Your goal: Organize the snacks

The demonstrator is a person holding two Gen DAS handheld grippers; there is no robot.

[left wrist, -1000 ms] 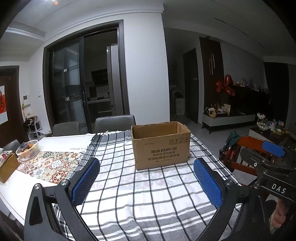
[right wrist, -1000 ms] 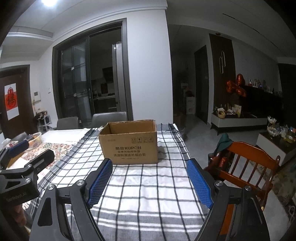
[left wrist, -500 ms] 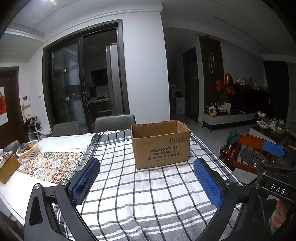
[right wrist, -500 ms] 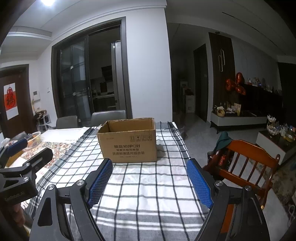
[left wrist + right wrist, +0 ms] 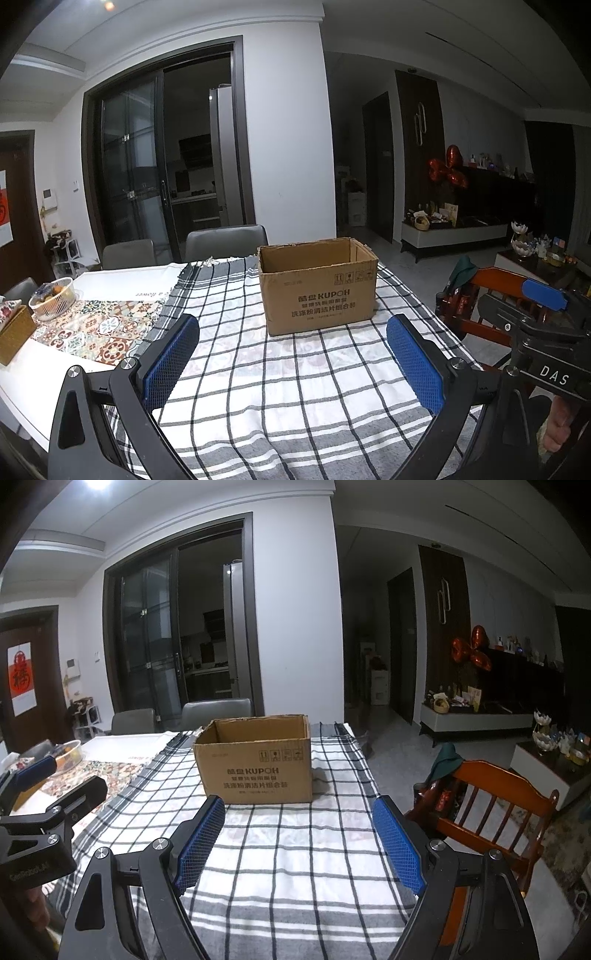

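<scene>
An open brown cardboard box (image 5: 319,286) (image 5: 256,762) stands on the black-and-white checked tablecloth (image 5: 280,373) (image 5: 291,849); its inside is hidden from both views. My left gripper (image 5: 291,362) hangs over the cloth short of the box, open, with nothing between its blue pads. My right gripper (image 5: 299,834) is likewise open and empty, also short of the box. Each gripper shows at the edge of the other's view. No snacks are visible on the cloth.
At the left, a patterned runner (image 5: 92,328) carries a bowl of small items (image 5: 53,297) and a tan box (image 5: 13,334). Grey chairs (image 5: 225,242) stand behind the table. A red wooden chair (image 5: 491,805) stands off the table's right edge.
</scene>
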